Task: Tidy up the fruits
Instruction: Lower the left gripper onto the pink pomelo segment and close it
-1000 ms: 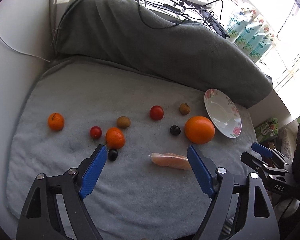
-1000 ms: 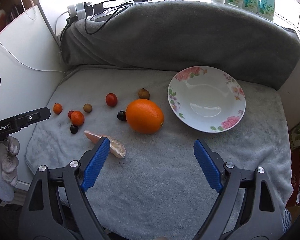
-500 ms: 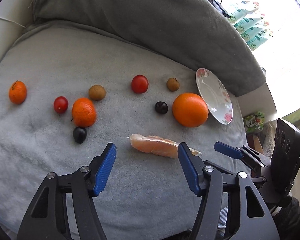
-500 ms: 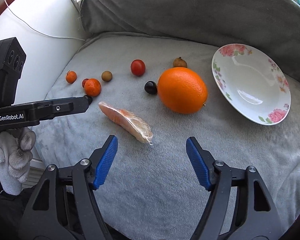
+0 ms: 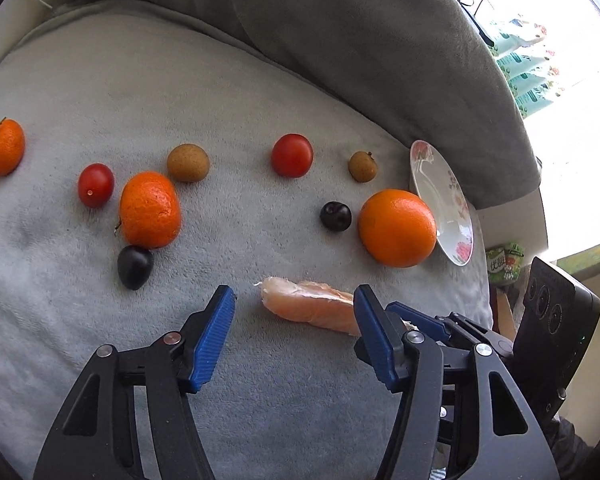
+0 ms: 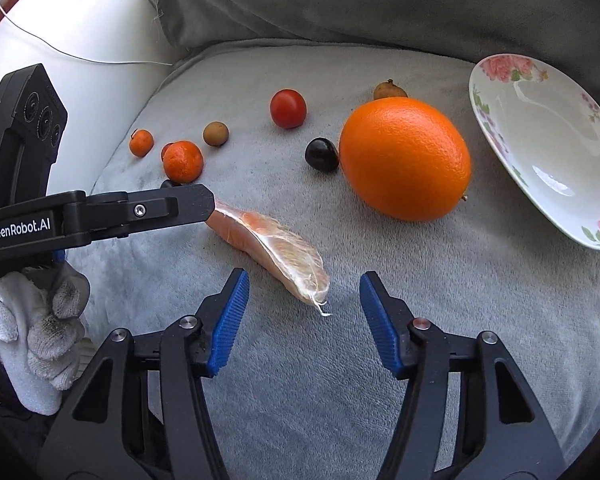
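Note:
A peeled pink citrus segment (image 5: 312, 309) (image 6: 272, 250) lies on the grey towel (image 5: 240, 92). My left gripper (image 5: 294, 312) is open, its fingers either side of the segment's left end. My right gripper (image 6: 304, 300) is open, its fingers either side of the segment's near tip. A big orange (image 5: 397, 227) (image 6: 406, 158) sits beside a flowered white plate (image 5: 456, 216) (image 6: 512, 120), which holds nothing. Small fruits are scattered left: two mandarins (image 5: 150, 210) (image 5: 4, 147), two cherry tomatoes (image 5: 292, 155) (image 5: 96, 185), two longans (image 5: 188, 163) (image 5: 363, 166), two dark cherries (image 5: 335, 216) (image 5: 135, 266).
A grey cushion (image 6: 380, 0) rises behind the towel. A white wall with a cable (image 6: 80, 40) is at the left. The left gripper's arm (image 6: 100, 216) and a gloved hand (image 6: 28, 320) cross the right wrist view. Packets (image 5: 528, 80) stand by the window.
Both grippers have moved forward and down toward the citrus segment, which now lies between each pair of fingers. Both jaws have narrowed a little. The fruits have not moved.

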Available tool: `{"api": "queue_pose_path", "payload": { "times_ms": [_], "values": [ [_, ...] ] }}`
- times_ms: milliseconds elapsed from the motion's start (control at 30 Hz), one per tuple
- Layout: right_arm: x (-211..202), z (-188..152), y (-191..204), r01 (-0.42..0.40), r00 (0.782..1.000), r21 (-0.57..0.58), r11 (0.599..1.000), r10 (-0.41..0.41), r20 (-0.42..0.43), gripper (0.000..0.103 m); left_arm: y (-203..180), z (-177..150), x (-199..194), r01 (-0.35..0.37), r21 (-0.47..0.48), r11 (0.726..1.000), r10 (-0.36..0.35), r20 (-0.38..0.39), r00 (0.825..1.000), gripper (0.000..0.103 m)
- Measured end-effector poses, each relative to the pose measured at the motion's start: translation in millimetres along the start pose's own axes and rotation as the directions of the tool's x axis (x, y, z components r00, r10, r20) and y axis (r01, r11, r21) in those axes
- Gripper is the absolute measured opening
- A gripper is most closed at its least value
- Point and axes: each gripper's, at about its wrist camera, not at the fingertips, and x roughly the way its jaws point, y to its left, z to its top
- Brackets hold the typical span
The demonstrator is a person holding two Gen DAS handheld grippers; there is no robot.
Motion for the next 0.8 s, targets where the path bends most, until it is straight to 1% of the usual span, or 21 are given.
{"api": "queue_pose_path", "payload": {
  "times_ms": [167, 233, 367, 433, 467, 533, 800],
  "values": [
    [7, 2, 1, -0.017, 1.0, -0.002, 1.0, 0.017, -0.001, 0.055, 3, 0, 4, 0.018, -0.015, 1.0, -0.019, -0.006, 1.0, 0.059],
    [8, 3, 1, -0.018, 1.0, -0.006, 1.0, 0.018, -0.003, 0.053, 4, 1, 5, 0.024, -0.018, 1.0, -0.024, -0.012, 1.0, 0.054],
    [9, 4, 1, -0.021, 1.0, -0.008, 1.0, 0.021, -0.01, 0.047, 3, 0, 8, 0.031, -0.018, 0.999, -0.031, -0.019, 0.999, 0.052],
    [11, 5, 2, -0.017, 1.0, -0.01, 1.0, 0.017, -0.015, 0.044, 2, 0, 10, 0.031, -0.016, 0.999, -0.031, -0.023, 0.999, 0.045],
    [13, 5, 3, -0.017, 1.0, -0.011, 1.0, 0.017, -0.016, 0.044, 2, -1, 11, 0.029, -0.015, 0.999, -0.03, -0.027, 0.999, 0.044],
    [14, 5, 3, -0.017, 1.0, -0.014, 1.0, 0.017, -0.019, 0.038, 1, -1, 11, 0.031, -0.016, 0.999, -0.031, -0.021, 0.999, 0.044],
    [16, 3, 5, -0.006, 1.0, -0.017, 1.0, 0.006, -0.006, 0.036, -1, -1, 11, 0.029, -0.006, 1.0, -0.029, -0.009, 1.0, 0.042]
  ]
}}
